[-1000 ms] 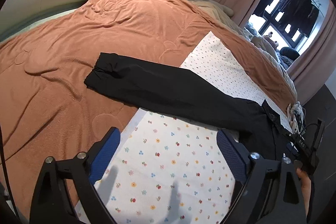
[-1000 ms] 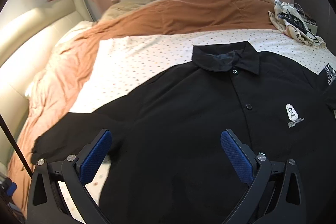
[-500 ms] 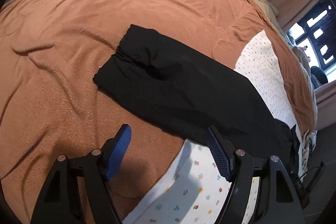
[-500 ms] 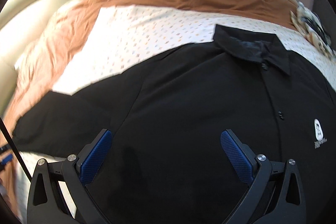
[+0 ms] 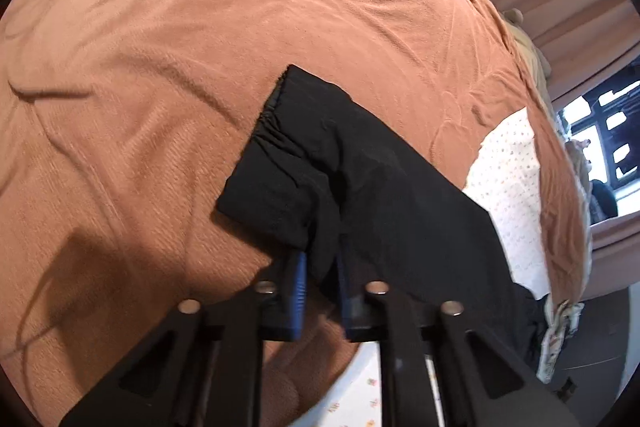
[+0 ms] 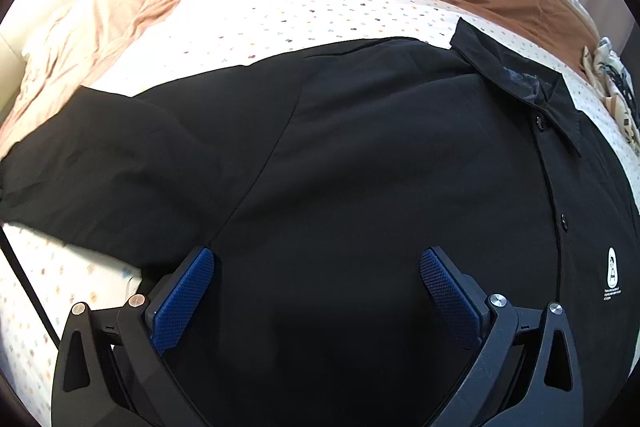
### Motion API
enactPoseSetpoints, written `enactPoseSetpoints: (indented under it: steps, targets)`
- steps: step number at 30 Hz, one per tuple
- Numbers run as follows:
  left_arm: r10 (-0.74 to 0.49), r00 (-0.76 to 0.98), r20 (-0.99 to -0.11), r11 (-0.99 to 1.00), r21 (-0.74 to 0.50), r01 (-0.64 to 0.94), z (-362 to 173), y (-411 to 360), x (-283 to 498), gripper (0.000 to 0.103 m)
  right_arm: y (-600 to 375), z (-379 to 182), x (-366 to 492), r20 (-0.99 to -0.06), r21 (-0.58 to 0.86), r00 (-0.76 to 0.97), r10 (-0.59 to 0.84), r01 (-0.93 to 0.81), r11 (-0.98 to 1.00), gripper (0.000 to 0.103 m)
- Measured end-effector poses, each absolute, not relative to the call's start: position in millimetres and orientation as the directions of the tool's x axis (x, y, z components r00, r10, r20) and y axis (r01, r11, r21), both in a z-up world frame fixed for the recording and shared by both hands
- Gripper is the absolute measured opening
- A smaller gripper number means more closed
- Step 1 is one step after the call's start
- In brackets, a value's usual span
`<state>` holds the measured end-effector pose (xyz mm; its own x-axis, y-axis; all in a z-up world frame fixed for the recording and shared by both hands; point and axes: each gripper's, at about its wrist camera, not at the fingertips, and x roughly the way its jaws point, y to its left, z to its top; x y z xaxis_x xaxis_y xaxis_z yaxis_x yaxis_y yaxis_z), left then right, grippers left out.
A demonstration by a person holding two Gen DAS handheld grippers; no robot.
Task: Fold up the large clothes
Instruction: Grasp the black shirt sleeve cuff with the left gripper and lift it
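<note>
Left wrist view: the left gripper (image 5: 322, 277), spread wide a second ago, is now clamped on the black shirt (image 6: 360, 167)'s sleeve (image 5: 320, 163) edge, ready for folding; the right gripper (image 6: 316, 291) is held open above the shirt body.

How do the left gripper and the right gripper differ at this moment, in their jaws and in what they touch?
The left gripper has just closed and pinches the black shirt's sleeve; the right gripper stands wide open, gripping nothing. The left one is over the orange blanket; the right one is over the shirt's body. Both have blue ribbed pads.
</note>
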<state>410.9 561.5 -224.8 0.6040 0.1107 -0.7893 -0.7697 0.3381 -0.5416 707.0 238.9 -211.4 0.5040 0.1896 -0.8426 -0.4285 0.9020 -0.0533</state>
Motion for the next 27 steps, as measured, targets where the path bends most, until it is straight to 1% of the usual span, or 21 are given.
enactPoseSetpoints:
  steps: [4, 7, 10, 11, 15, 16, 19, 23, 27]
  targets:
    - [0.137, 0.641, -0.755, 0.383, -0.557, -0.737, -196, 550, 410, 0.008, 221, -194, 701, -0.82, -0.036, 0.529, 0.217, -0.425, 0.904, 0.103]
    - [0.126, 0.686, -0.717, 0.431, -0.583, -0.689, -163, 540, 417, 0.008, 199, -176, 690, -0.79, -0.002, 0.565, 0.238, -0.391, 0.92, 0.103]
    - [0.116, 0.729, -0.675, 0.489, -0.6, -0.633, -120, 524, 425, 0.008, 175, -164, 674, -0.761, -0.023, 0.612, 0.214, -0.355, 0.935, 0.103]
    - [0.114, 0.741, -0.662, 0.507, -0.602, -0.617, -106, 519, 429, 0.008, 169, -162, 672, -0.757, -0.013, 0.615, 0.22, -0.351, 0.936, 0.103]
    - [0.109, 0.783, -0.613, 0.587, -0.596, -0.548, -47, 490, 447, 0.007, 137, -149, 664, -0.74, 0.103, 0.615, 0.273, -0.298, 0.949, 0.103]
    - [0.104, 0.793, -0.6, 0.608, -0.593, -0.528, -33, 481, 452, 0.007, 129, -145, 660, -0.73, 0.11, 0.627, 0.274, -0.287, 0.952, 0.103]
    - [0.08, 0.816, -0.573, 0.66, -0.583, -0.473, 0, 453, 470, 0.007, 108, -137, 645, -0.713, 0.104, 0.652, 0.258, -0.265, 0.959, 0.103]
    - [0.017, 0.845, -0.535, 0.713, -0.585, -0.386, 36, 412, 492, 0.007, 72, -128, 620, -0.699, 0.154, 0.66, 0.277, -0.24, 0.959, 0.103]
    - [-0.042, 0.858, -0.512, 0.778, -0.555, -0.294, 66, 362, 519, 0.007, 34, -115, 607, -0.685, 0.21, 0.671, 0.285, -0.192, 0.959, 0.103]
